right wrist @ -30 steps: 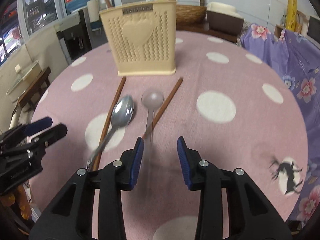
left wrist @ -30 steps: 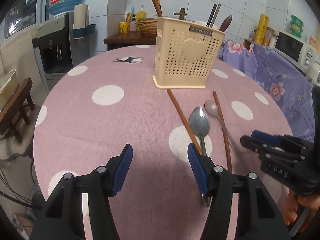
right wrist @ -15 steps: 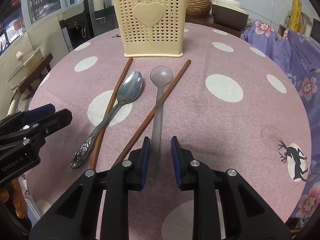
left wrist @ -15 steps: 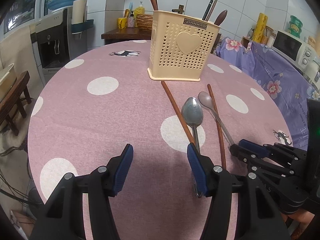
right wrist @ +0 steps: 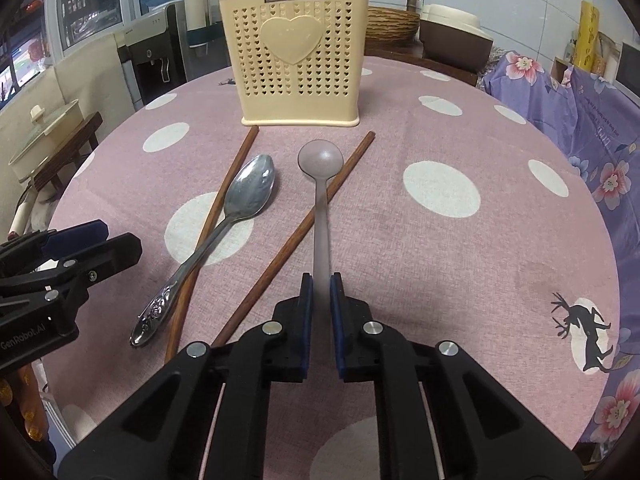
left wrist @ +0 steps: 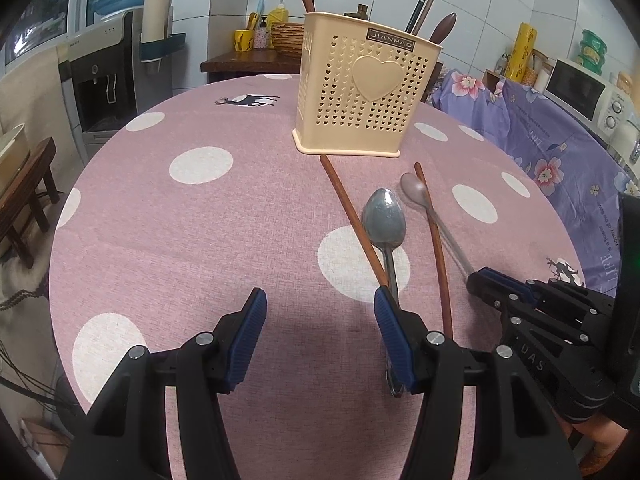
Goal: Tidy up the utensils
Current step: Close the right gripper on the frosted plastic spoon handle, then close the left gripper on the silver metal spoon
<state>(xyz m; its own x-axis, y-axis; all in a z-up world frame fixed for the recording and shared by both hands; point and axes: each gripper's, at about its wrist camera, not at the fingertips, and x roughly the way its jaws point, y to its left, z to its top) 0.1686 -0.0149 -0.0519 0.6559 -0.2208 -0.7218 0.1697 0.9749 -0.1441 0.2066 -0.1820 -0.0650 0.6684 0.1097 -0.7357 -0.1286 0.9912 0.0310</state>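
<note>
Translucent plastic spoon [right wrist: 320, 184]: its handle sits between the blue pads of my right gripper [right wrist: 319, 280], whose jaws are closing on it; whether the bowl is clear of the pink dotted tablecloth [right wrist: 460, 264] I cannot tell. My left gripper [left wrist: 318, 312] hangs with jaws apart, nothing between them, over the cloth. Metal spoon [right wrist: 240, 216] and two wooden chopsticks [right wrist: 292, 240] lie near the cream utensil holder [right wrist: 298, 60].
</note>
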